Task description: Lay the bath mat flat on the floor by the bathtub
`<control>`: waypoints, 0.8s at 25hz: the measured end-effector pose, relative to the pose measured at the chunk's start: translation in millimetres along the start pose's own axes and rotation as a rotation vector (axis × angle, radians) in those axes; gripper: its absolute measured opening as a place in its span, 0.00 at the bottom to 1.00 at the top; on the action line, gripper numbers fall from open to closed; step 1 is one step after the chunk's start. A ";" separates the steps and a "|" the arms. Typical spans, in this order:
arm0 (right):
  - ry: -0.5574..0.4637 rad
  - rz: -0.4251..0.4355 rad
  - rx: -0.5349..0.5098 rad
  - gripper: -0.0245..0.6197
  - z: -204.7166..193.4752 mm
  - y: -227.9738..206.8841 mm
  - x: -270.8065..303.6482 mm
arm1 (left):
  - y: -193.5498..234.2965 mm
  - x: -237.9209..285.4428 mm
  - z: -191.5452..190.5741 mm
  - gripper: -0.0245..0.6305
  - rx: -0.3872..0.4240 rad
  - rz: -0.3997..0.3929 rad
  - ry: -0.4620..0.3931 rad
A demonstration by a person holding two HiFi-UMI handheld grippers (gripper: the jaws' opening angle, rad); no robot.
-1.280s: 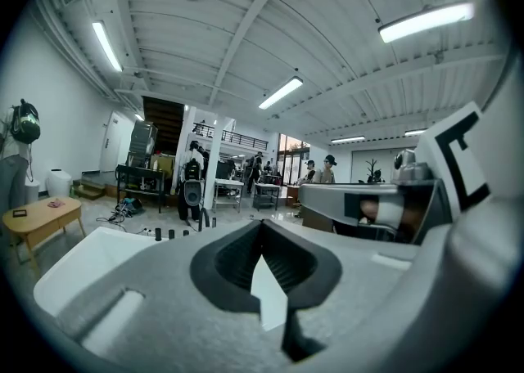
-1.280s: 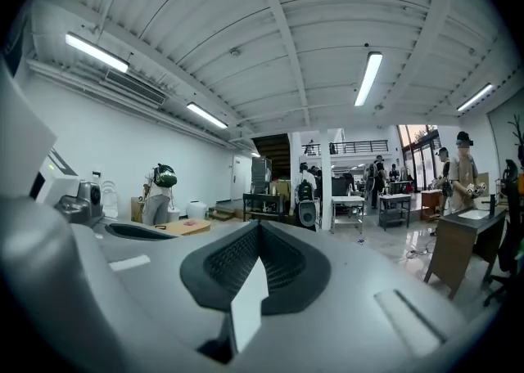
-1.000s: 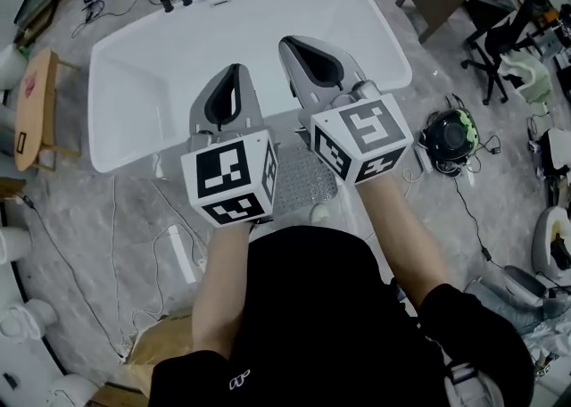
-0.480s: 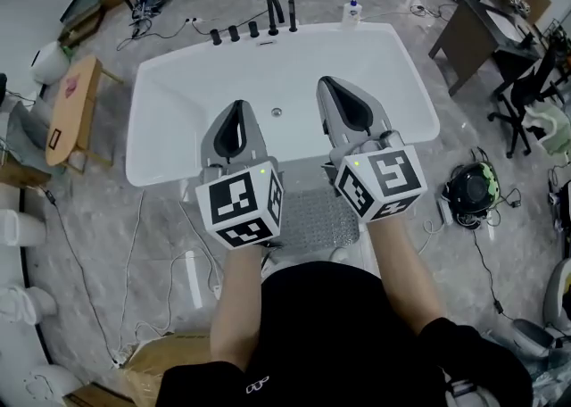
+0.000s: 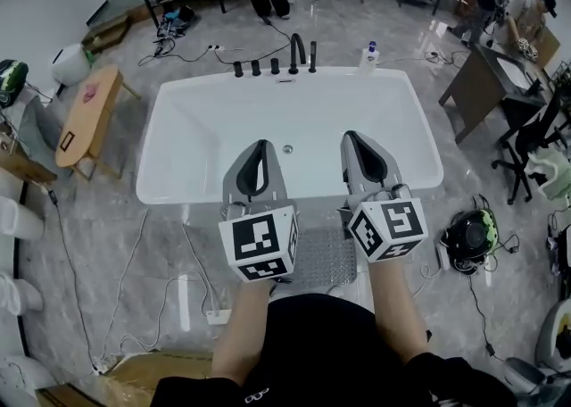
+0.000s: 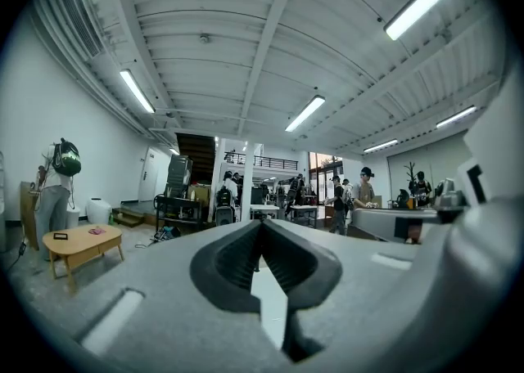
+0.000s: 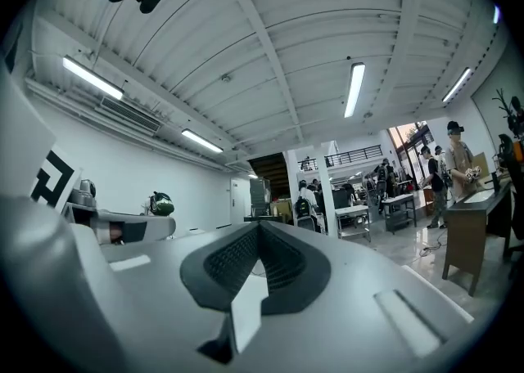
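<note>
Both pairs of jaws are closed tip to tip and empty. You hold your left gripper and right gripper side by side over the near rim of the bathtub. Below them the bath mat lies flat on the floor just beside the tub, pale grey, see-through and finely studded.

Grey marble floor, wooden side table

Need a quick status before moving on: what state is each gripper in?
Grey left gripper: shut, empty.
Grey right gripper: shut, empty.
</note>
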State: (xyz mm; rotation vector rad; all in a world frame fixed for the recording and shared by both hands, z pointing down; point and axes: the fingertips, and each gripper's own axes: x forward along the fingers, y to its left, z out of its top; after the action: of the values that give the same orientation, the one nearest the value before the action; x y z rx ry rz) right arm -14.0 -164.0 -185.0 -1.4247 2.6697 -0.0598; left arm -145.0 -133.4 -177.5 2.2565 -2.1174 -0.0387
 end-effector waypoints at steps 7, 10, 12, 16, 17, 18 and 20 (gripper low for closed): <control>0.002 0.014 0.021 0.04 -4.2 0.7 -1.5 | -2.3 1.0 -7.5 0.04 -0.015 -0.012 0.010; 0.006 0.023 0.011 0.04 -5.3 3.3 1.0 | -0.7 2.1 -7.2 0.04 -0.012 -0.010 0.007; 0.008 0.027 0.007 0.04 -6.5 4.8 1.5 | -0.6 2.3 -7.3 0.04 -0.009 -0.009 0.005; 0.011 0.036 0.000 0.04 -9.0 7.2 2.1 | -1.9 2.5 -9.1 0.04 -0.006 -0.010 0.005; 0.012 0.036 -0.004 0.04 -9.1 6.9 2.9 | -2.7 2.8 -10.2 0.04 -0.006 -0.011 0.008; 0.012 0.036 -0.009 0.04 -8.9 6.3 3.9 | -3.4 3.2 -11.3 0.04 -0.006 -0.011 0.011; 0.012 0.035 -0.016 0.04 -7.9 4.2 5.0 | -3.8 3.6 -13.2 0.04 -0.003 -0.009 0.015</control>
State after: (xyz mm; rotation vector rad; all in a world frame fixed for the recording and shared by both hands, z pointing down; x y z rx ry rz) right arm -21.1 -166.0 -178.0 -1.3856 2.7102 -0.0442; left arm -140.4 -136.5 -164.4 2.2577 -2.0981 -0.0256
